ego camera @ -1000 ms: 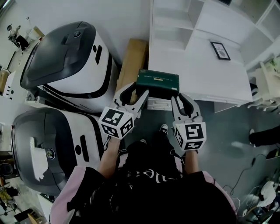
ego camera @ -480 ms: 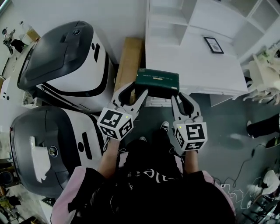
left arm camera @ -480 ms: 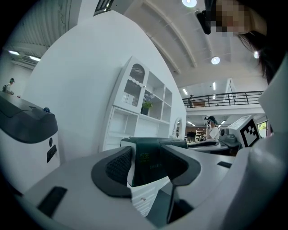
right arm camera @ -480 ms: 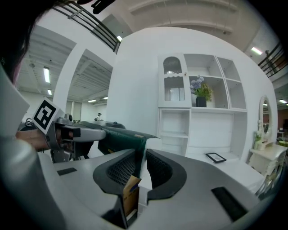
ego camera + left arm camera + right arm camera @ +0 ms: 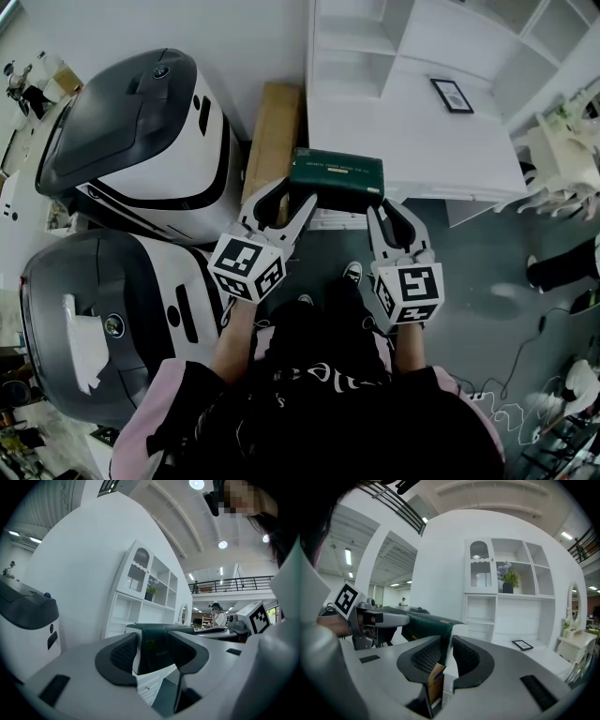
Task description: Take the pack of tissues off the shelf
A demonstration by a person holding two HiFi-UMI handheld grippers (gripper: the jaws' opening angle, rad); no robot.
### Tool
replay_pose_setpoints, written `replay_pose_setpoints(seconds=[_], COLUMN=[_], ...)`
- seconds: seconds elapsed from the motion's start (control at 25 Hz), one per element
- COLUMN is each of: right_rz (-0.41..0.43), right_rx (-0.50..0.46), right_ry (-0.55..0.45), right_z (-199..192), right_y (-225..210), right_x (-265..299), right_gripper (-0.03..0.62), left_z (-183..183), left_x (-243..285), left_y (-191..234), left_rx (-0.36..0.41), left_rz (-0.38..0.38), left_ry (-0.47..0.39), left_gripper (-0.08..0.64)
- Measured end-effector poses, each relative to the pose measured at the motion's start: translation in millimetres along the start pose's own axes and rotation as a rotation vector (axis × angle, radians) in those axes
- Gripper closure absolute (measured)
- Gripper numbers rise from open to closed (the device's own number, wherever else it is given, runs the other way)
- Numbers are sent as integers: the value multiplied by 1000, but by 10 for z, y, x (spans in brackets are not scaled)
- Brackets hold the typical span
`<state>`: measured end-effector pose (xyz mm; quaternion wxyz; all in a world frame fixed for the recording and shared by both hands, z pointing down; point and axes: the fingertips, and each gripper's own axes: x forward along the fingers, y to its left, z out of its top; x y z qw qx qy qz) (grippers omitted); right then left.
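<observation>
The pack of tissues (image 5: pixel 337 178), dark green, is hanging level between the two grippers, in front of the person's chest and over the front left corner of the white shelf unit (image 5: pixel 441 141); whether its far edge is touching that unit is not showing. The left gripper (image 5: pixel 292 195) is clamping the pack's left end with its jaws spread wide around it. The right gripper (image 5: pixel 392 208) is pinching the right end with its jaws nearly together on the wrapper. Compared with a second ago, both grips are looking the same, and the pack is sitting at the same spot in the head view. The shelf unit and the picture frame (image 5: pixel 451 95) on it are now lying further up and left, and the grey-and-white machines (image 5: pixel 141 141) are still standing left of the cardboard box (image 5: pixel 275 131)
</observation>
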<state>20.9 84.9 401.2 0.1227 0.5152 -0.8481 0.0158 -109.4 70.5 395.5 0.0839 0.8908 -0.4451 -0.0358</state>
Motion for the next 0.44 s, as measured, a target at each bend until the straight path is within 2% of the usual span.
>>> replay_pose_setpoints(seconds=[0.44], right_rz=[6], right_rx=[-6], right_ry=[0], right_z=[23], right_y=[10], right_x=[21], right_gripper=[488], left_z=[16], left_x=[-6], left_y=[20], left_rx=[0], left_rz=[6], left_ry=[1], left_gripper=[354])
